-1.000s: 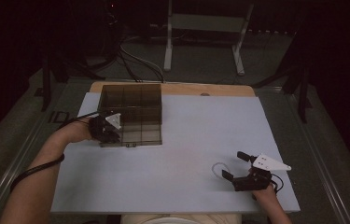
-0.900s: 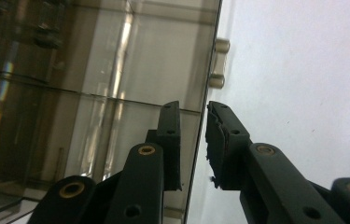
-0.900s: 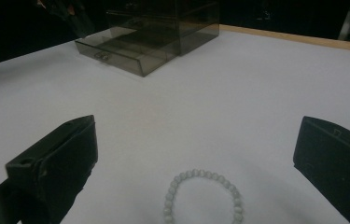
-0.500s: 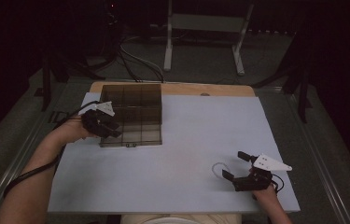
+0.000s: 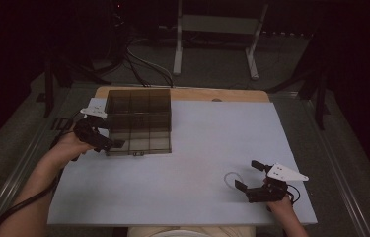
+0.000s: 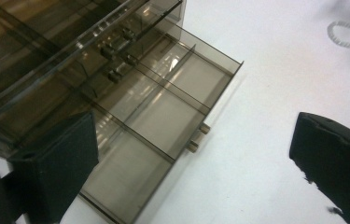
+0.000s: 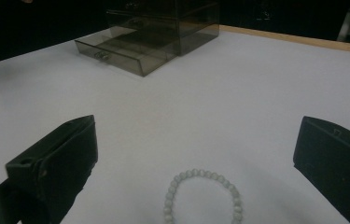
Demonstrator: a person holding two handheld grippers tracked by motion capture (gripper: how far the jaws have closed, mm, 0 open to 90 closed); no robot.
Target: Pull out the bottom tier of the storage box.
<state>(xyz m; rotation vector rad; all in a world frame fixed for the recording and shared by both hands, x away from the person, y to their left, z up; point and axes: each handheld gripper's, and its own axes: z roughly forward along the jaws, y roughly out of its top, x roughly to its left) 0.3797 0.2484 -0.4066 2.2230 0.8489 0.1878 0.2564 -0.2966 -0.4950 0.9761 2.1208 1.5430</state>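
Left gripper (image 5: pixel 104 134) at the near-left corner of the smoky plastic drawer box (image 5: pixel 139 121), jaws spread wide with nothing between them. In the left gripper view, one jaw in front of the box's lower edge, the other well clear over the white table cover (image 6: pixel 275 84). Bottom drawer (image 6: pixel 163 112) pulled partway out, split into compartments by thin dividers, two small knobs (image 6: pixel 198 137) on its front wall. Every compartment in sight bare. Box standing at the far-left part of the cover, close to the wooden table edge (image 5: pixel 212 94).

Right gripper (image 5: pixel 252 177) near the front-right corner of the table, jaws wide apart and holding nothing. Pale bead bracelet (image 7: pixel 203 196) flat on the cover between the two jaws in the right gripper view, touching neither. From above, the bracelet (image 5: pixel 229 178) just left of that gripper, well apart from the drawer box. Same bracelet as a small ring at the top right of the left gripper view (image 6: pixel 345 33).

Cable trailing from the left gripper back along the forearm (image 5: pixel 39 182).
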